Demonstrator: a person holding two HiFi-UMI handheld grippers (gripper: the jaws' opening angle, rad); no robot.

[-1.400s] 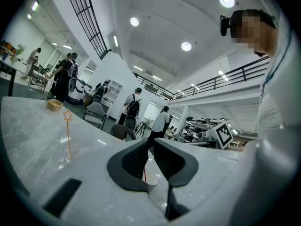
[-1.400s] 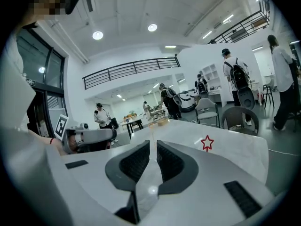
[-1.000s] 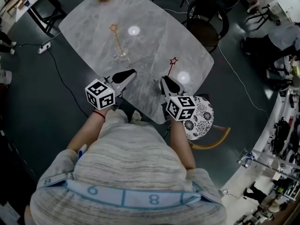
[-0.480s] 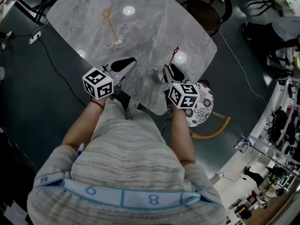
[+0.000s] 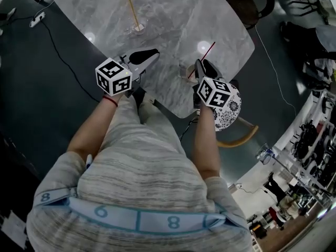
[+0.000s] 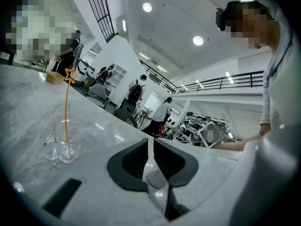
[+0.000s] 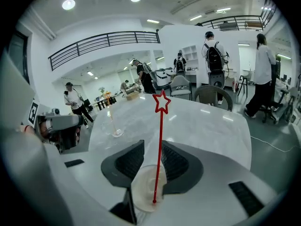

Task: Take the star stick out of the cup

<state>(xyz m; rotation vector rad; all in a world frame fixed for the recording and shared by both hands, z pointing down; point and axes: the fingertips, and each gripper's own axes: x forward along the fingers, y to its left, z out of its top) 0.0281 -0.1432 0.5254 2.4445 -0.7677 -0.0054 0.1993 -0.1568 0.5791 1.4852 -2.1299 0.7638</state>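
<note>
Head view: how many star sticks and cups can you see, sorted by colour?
Red star stick: 1
Yellow star stick: 1
Clear cups: 2, near cup and far cup
Total: 4

This is looking like a large open-plan robotics lab. Round ceiling lights (image 7: pixel 68 4) are shining from a high white ceiling, and a black-railed mezzanine (image 7: pixel 103 39) is running along the walls. People (image 7: pixel 214 55) are standing among desks and office chairs (image 7: pixel 214 95), with equipment-laden benches (image 5: pixel 315 135) lining one side. A power strip (image 5: pixel 37 19) is lying on the dark floor (image 5: pixel 31 114). The marker-cubed left hand-held gripper (image 5: pixel 152 54) and right hand-held gripper (image 5: pixel 202 65) are being held at a marble worktop (image 5: pixel 173 14).
</note>
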